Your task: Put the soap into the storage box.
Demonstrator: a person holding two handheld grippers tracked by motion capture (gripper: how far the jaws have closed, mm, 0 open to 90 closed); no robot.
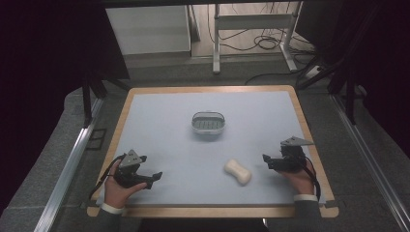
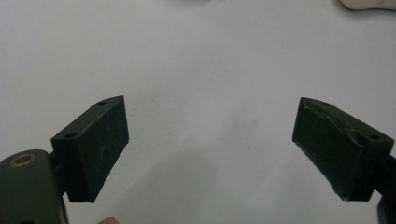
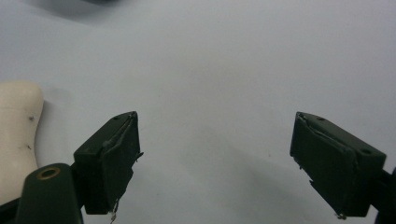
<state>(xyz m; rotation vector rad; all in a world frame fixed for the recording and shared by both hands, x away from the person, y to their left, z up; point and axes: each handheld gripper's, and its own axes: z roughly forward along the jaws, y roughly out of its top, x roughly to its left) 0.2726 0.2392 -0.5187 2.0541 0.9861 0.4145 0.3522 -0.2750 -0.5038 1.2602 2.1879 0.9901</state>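
A cream bar of soap (image 1: 238,171) lies on the pale mat, right of centre near the front. A small oval soap dish (image 1: 208,123) with a grey-green ridged floor stands in the middle of the mat. My left gripper (image 1: 155,177) rests at the front left, held by a hand, jaws wide apart over bare mat (image 2: 210,140). My right gripper (image 1: 266,159) sits at the front right, just right of the soap, open with nothing between its jaws (image 3: 215,154). In the right gripper view the soap (image 3: 16,135) lies at the left edge, beside the left jaw.
The mat covers a wooden table (image 1: 309,140) with a raised light-wood border. Dark floor and metal rails (image 1: 72,159) flank it on both sides. A white desk frame (image 1: 251,29) with cables stands behind the table.
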